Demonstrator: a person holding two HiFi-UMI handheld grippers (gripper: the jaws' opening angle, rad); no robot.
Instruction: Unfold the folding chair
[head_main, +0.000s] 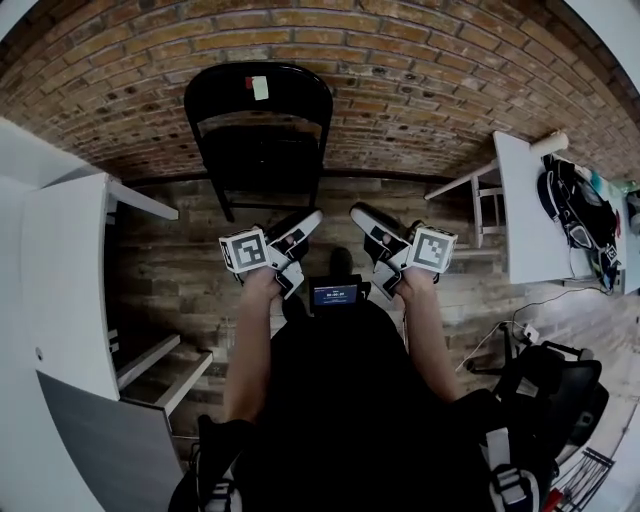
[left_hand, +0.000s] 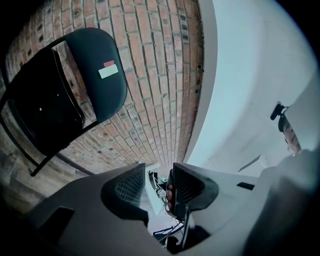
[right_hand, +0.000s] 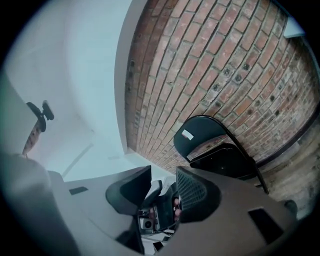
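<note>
Folding chair (head_main: 258, 140), leant on brick wall (head_main: 420, 70), is judged stiff & heavyish, best taken at the seat edge away from wall w/ left gripper (left_hand: 152, 186) & right gripper (right_hand: 163, 189), both seen agape, empty.

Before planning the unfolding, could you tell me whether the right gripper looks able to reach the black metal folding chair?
Probably yes: only wooden floor lies between the right gripper and the black metal folding chair, and its jaws stand open and empty.

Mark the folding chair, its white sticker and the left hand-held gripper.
folding chair (head_main: 262, 160), head view, seat.
white sticker (head_main: 260, 88), head view, centre, on the backrest.
left hand-held gripper (left_hand: 157, 175), left gripper view, midway between fingertips.
</note>
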